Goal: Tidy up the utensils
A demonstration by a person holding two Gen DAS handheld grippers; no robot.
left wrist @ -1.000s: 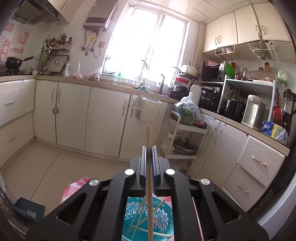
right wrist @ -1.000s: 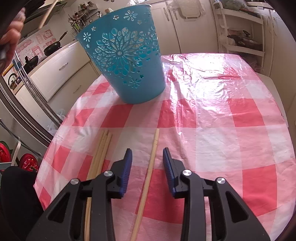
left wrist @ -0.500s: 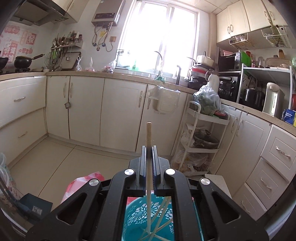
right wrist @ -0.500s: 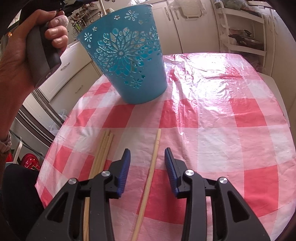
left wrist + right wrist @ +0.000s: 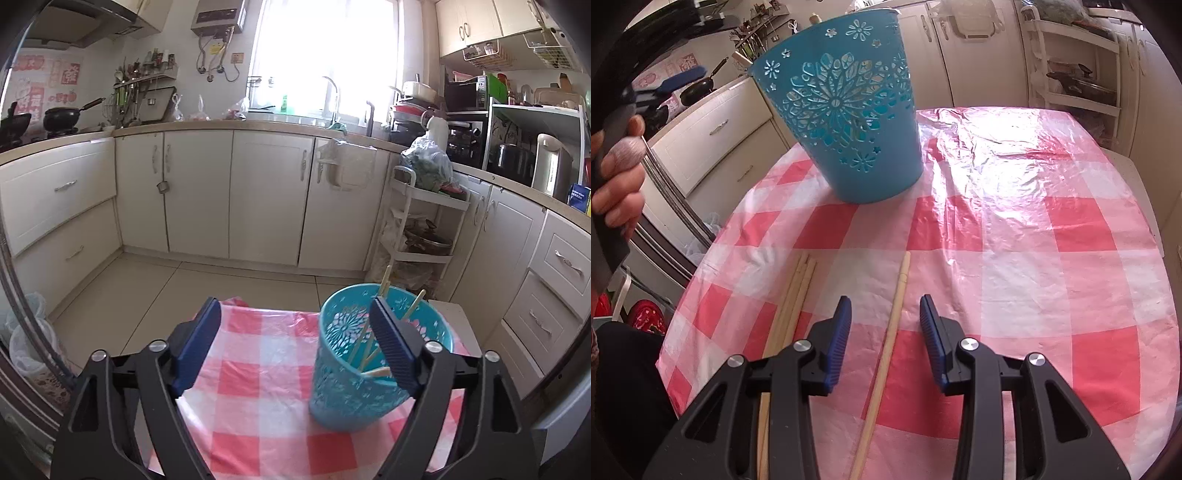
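A single chopstick (image 5: 892,332) lies flat on the checked tabletop (image 5: 1034,258), its long axis running toward the blue bucket (image 5: 842,122), between the right claw (image 5: 885,343)'s parted, untouching jaws. The left claw (image 5: 295,343) has just opened wide, empty; chopsticks (image 5: 364,350) lean inside the bucket.

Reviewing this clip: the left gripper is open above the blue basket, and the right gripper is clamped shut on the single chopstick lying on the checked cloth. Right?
Not quite. The right wrist view shows the right gripper open, its jaws straddling the single chopstick without touching it. The rest holds: left gripper open, blue basket below.
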